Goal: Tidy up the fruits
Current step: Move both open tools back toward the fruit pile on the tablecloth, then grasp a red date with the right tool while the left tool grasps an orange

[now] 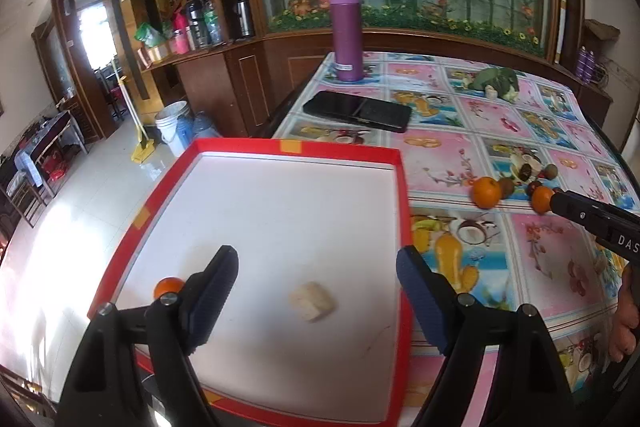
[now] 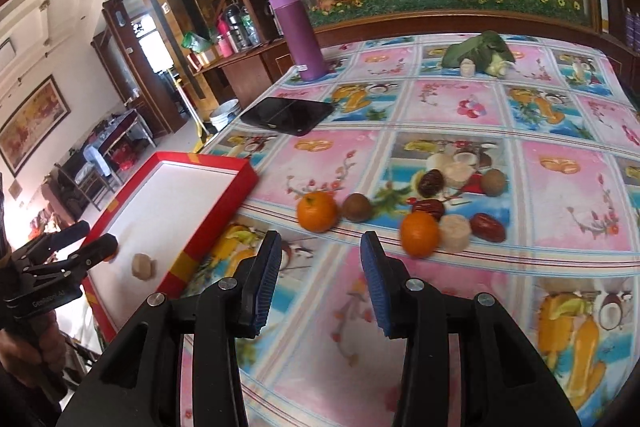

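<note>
- Three oranges: one in the red tray (image 1: 402, 187) at its near-left edge (image 1: 166, 287), two on the table to the tray's right (image 2: 317, 211) (image 2: 419, 233).
- Pale banana pieces: one in the tray (image 1: 312, 301), three among the loose fruit (image 2: 454, 231).
- Three red dates (image 2: 487, 227), two brown kiwis (image 2: 357, 207).
- Left gripper (image 1: 316, 283) above the tray, jaws opening, empty.
- Right gripper (image 2: 320, 267) over the table near the loose fruit, parted, nothing between the pads.
- Fruit-print tablecloth (image 2: 440, 107); one purple bottle (image 1: 346, 31), one black phone (image 1: 358, 111), leafy greens (image 1: 496, 83) at the far side; flower mural behind.
</note>
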Demonstrator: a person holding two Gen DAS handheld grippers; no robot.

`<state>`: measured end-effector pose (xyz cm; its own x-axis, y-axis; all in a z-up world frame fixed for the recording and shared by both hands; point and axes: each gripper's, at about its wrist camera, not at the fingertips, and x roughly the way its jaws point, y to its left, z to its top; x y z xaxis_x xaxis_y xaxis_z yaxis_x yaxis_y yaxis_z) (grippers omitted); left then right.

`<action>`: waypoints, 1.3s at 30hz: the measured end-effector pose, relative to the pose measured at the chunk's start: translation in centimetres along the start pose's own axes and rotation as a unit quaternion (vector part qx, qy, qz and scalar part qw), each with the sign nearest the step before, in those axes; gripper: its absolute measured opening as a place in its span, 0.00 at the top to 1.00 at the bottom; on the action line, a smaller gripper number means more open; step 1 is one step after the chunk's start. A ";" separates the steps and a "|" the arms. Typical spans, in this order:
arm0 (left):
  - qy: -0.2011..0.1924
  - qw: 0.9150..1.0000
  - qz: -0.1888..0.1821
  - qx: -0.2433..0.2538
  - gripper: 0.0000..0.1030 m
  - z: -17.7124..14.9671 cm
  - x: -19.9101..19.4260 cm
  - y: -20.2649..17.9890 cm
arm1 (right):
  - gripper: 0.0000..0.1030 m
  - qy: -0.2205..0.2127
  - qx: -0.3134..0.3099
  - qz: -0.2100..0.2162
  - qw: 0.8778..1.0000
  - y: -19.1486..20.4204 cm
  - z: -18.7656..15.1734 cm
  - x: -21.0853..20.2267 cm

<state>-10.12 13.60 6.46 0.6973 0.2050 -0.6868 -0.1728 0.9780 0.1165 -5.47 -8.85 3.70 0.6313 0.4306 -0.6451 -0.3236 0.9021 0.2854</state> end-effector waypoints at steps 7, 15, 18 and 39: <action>0.003 0.997 -0.042 0.058 0.19 0.8 0.5 -6.2 | 0.61 0.020 0.005 -0.043 0.999 -4.2 -0.5 -0.7; 0.025 0.992 -0.076 0.099 0.19 0.4 2.1 -10.5 | 0.61 0.041 -0.005 -0.058 0.997 -5.2 -0.3 0.6; 0.028 0.990 -0.083 0.110 0.19 0.5 2.3 -11.7 | 0.61 0.039 -0.010 -0.077 0.996 -5.7 -0.2 0.7; 0.051 0.988 -0.100 0.107 0.19 0.8 4.2 -12.5 | 0.72 0.063 -0.024 -0.076 0.995 -7.3 0.8 2.1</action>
<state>-4.49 2.24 2.74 0.6278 0.0127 -0.7783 0.1195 0.9864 0.1125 -1.21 -14.46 0.82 0.5825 0.2789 -0.7635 -0.2657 0.9530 0.1455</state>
